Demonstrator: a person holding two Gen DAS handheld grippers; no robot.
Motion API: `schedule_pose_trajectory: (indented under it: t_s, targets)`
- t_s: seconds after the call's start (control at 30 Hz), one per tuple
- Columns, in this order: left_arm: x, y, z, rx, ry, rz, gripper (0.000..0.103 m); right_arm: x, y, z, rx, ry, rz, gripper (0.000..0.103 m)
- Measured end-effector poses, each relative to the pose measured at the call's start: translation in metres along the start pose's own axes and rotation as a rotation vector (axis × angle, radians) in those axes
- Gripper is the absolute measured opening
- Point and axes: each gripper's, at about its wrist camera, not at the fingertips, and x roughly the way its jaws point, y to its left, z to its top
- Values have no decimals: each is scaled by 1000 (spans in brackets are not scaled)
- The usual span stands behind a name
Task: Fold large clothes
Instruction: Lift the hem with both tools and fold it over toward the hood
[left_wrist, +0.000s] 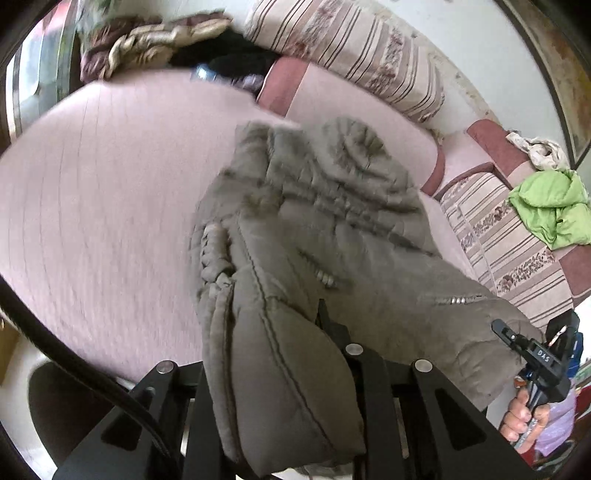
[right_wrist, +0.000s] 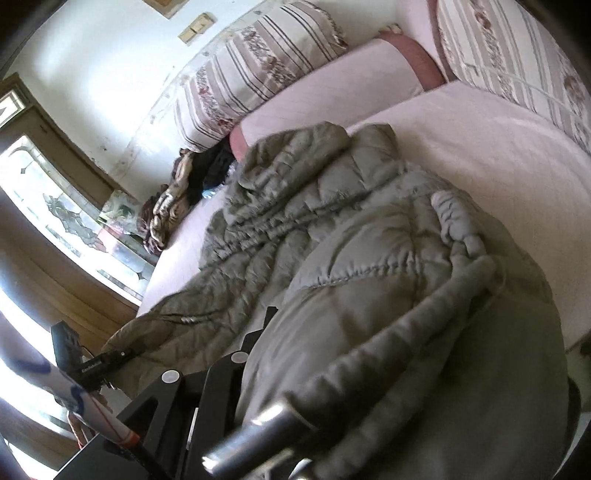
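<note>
An olive-grey quilted puffer jacket (left_wrist: 325, 229) lies crumpled on a pink bed sheet (left_wrist: 103, 206); it also fills the right wrist view (right_wrist: 332, 229). My left gripper (left_wrist: 288, 332) is shut on the jacket's near edge, and the fabric drapes over its fingers. My right gripper (right_wrist: 291, 332) is shut on another bunched edge with ribbed trim, which hides most of its fingers. The right gripper also shows in the left wrist view (left_wrist: 532, 350), held in a hand at the jacket's right corner. The left gripper shows in the right wrist view (right_wrist: 110, 358).
Striped floral cushions (left_wrist: 351, 55) line the far side of the bed. A green garment (left_wrist: 550, 206) and a white cloth lie on a cushion at the right. Dark clothes and a folded blanket (left_wrist: 147, 44) sit in the far corner. A window (right_wrist: 55, 214) is at the left.
</note>
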Motion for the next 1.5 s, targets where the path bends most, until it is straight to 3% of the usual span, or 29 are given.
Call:
schedule_pose_trajectory:
  t_s: [0.17,0.33,0.47,0.67,0.97,1.13,1.23,1.3,1.37,1.43,1.47,1.5]
  targets:
    - [-5,-20,61,10,-80,7,20,5,23,43,-68,-51,-4,19]
    - [12,-28,134,-70,-113,30,20,20,38,106,-91,-120,-54,19]
    - [54,-33,202,-99,-103,103,21,50,47,157,-123,-158,-129,19]
    - [128,-32,266,-98,-50,254,22,123,33,227,-116,-147,-272,19]
    - [260,-16,310,-85,60,407,27,233,-14,279,-43,-31,-397,19]
    - [314,-12,311,-34,81,460,31,282,-44,288,-17,13,-436,21]
    - [326,-12,310,-10,93,482,31,297,-59,287,24,27,-432,24]
    - [319,-12,313,-13,102,461,34,300,-60,289,34,47,-435,25]
    - [295,-7,317,-71,88,376,40,295,-60,291,54,60,-426,26]
    - [265,1,317,-131,54,254,51,278,-60,294,104,39,-358,35]
    - [245,6,316,-158,25,169,61,265,-59,296,124,17,-308,41]
    - [228,10,315,-173,-3,123,68,251,-57,297,135,-7,-249,55]
